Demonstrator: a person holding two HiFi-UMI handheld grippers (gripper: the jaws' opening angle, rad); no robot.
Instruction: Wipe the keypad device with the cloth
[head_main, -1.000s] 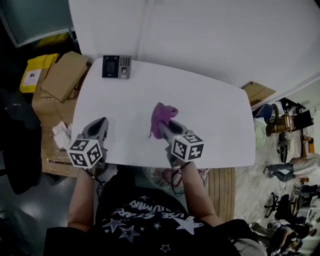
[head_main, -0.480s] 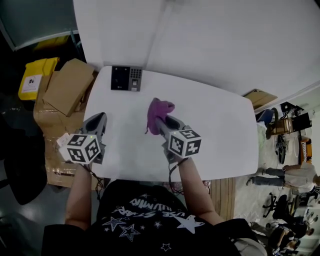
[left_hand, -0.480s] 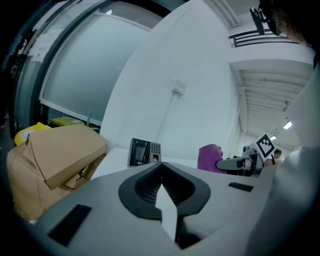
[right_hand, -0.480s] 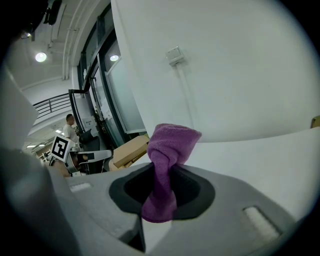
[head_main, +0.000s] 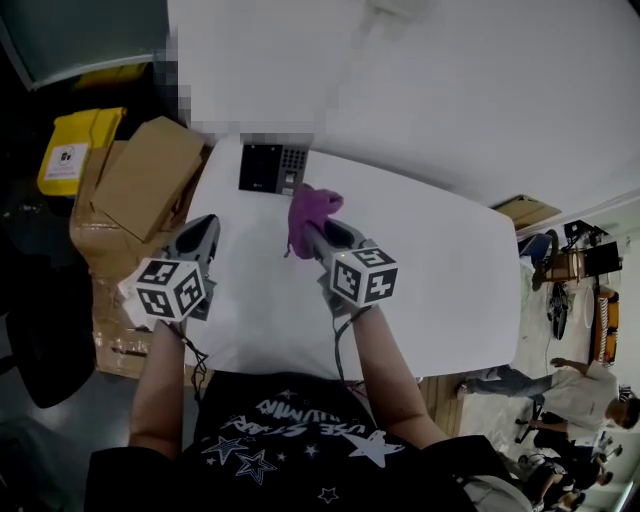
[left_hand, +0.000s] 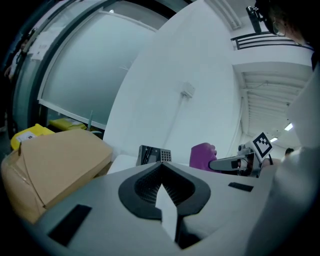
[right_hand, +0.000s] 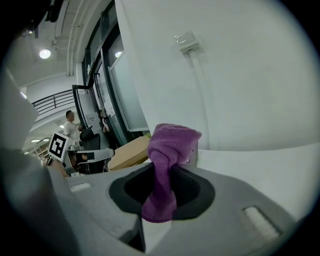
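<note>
The keypad device (head_main: 272, 168), dark with a grey key block, lies at the table's far left corner. A purple cloth (head_main: 312, 210) hangs bunched from my right gripper (head_main: 318, 232), which is shut on it just short of the device's right end. In the right gripper view the cloth (right_hand: 170, 150) stands up between the jaws and hides most of the device. My left gripper (head_main: 205, 228) hovers over the table's left edge, shut with nothing in it. From the left gripper view the keypad device (left_hand: 154, 154) sits straight ahead, with the cloth (left_hand: 202, 156) to its right.
The white table (head_main: 430, 270) stands against a white wall. Cardboard boxes (head_main: 150, 175) and a yellow bin (head_main: 72, 150) are stacked on the floor close to its left edge. A person (head_main: 560, 385) and office clutter are on the floor at the right.
My right gripper has carried the cloth forward and left, from mid-table to just beside the keypad device. The left gripper has edged forward along the left edge.
</note>
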